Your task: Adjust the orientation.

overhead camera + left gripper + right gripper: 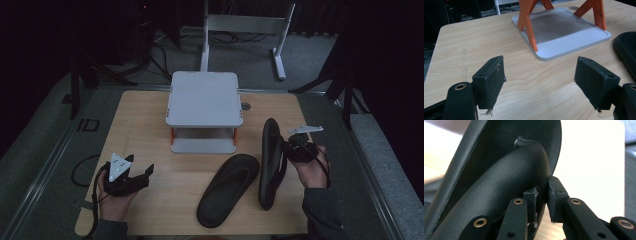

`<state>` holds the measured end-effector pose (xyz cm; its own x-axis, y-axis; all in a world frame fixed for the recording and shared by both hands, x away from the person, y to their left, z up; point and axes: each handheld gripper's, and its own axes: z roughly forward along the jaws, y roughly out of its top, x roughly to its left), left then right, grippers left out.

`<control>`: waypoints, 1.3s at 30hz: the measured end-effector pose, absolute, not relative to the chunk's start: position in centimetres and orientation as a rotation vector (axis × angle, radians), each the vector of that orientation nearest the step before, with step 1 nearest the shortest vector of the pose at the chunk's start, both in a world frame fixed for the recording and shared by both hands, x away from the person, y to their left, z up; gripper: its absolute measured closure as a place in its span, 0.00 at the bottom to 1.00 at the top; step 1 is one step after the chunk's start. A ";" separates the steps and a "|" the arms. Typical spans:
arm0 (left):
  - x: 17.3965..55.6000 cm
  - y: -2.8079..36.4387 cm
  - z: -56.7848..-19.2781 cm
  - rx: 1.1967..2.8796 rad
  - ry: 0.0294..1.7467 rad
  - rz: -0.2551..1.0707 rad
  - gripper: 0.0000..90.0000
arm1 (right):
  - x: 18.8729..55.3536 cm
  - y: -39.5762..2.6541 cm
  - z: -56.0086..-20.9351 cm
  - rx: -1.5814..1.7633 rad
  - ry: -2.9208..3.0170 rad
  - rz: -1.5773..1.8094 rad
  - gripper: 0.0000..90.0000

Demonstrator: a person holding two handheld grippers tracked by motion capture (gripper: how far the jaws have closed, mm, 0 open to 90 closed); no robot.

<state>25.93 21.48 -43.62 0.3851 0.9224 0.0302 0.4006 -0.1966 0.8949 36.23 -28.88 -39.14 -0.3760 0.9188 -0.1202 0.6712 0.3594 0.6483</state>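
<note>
Two black flip-flop sandals are on the wooden table [145, 125]. One sandal [227, 190] lies flat, sole down, near the front middle; its edge [627, 50] shows in the left gripper view. The other sandal [270, 160] is tipped up on its edge to the right of the first. My right gripper [289, 150] is shut on its strap [506, 187], the jaws [542, 200] pinching the strap's edge in front of the sole [486, 142]. At the front left my left gripper [145, 172] rests low over bare wood, open [539, 80] with nothing between its fingers.
A grey two-shelf stand [204, 97] with orange legs [527, 25] stands at the table's back middle, its lower shelf [564, 32] ahead of the left gripper. A white frame [245, 30] stands on the floor behind the table.
</note>
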 end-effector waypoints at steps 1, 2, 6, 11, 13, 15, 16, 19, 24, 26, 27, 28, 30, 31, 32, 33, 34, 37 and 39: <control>26.0 21.5 -43.7 1.775 1.160 0.753 0.27 | 36.4 -28.9 -39.5 1.388 2.169 0.669 0.88; 26.0 21.5 -43.7 1.773 1.162 0.752 0.27 | 36.6 -28.8 -39.9 1.405 2.177 0.622 0.88; 26.0 21.4 -43.8 1.780 1.160 0.751 0.27 | 37.2 -28.9 -40.9 1.459 2.164 0.481 0.88; 26.1 21.2 -44.0 1.788 1.157 0.744 0.27 | 38.1 -28.7 -41.3 1.467 2.203 0.423 0.84; 26.1 21.1 -44.0 1.790 1.157 0.743 0.27 | 38.4 -28.6 -41.5 1.457 2.226 0.430 0.81; 26.1 21.1 -44.0 1.791 1.155 0.741 0.27 | 39.1 -28.4 -41.5 1.447 2.271 0.473 0.71; 26.1 21.1 -44.0 1.791 1.156 0.741 0.27 | 39.2 -28.3 -41.4 1.439 2.263 0.466 0.68; 26.2 21.2 -44.1 1.789 1.157 0.740 0.27 | 39.6 -28.2 -40.7 1.410 2.281 0.508 0.63; 26.3 21.0 -44.2 1.785 1.154 0.732 0.27 | 40.3 -28.2 -38.6 1.306 2.307 0.525 0.58; 26.4 20.8 -44.3 1.793 1.146 0.729 0.27 | 40.5 -28.3 -37.5 1.246 2.315 0.528 0.56; 26.5 20.6 -44.4 1.795 1.144 0.729 0.27 | 40.5 -28.3 -37.1 1.218 2.317 0.530 0.55; 26.5 20.5 -44.4 1.800 1.140 0.726 0.27 | 40.4 -28.4 -36.7 1.201 2.319 0.543 0.54; 26.6 20.1 -44.5 1.808 1.131 0.715 0.27 | 40.1 -28.7 -36.3 1.186 2.331 0.580 0.53; 26.6 20.1 -44.5 1.808 1.131 0.715 0.27 | 40.1 -28.7 -36.3 1.186 2.331 0.580 0.53; 26.7 19.7 -44.6 1.817 1.118 0.699 0.27 | 39.9 -28.8 -36.3 1.182 2.332 0.589 0.52; 26.8 19.2 -44.7 1.830 1.105 0.688 0.27 | 39.4 -29.1 -37.1 1.192 2.331 0.630 0.52; 26.8 18.8 -44.7 1.837 1.097 0.684 0.27 | 39.4 -29.2 -37.4 1.203 2.335 0.637 0.52; 27.1 17.4 -44.8 1.863 1.047 0.649 0.27 | 39.3 -29.6 -39.1 1.218 2.359 0.643 0.51; 27.3 16.4 -44.7 1.880 1.014 0.625 0.27 | 39.4 -30.0 -40.2 1.249 2.371 0.660 0.51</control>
<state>27.25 16.37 -44.74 0.5388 0.8422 0.0207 0.3967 -0.2753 0.8757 39.38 -30.00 -40.19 -0.5332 0.8386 -0.1112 0.6607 0.4949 0.5644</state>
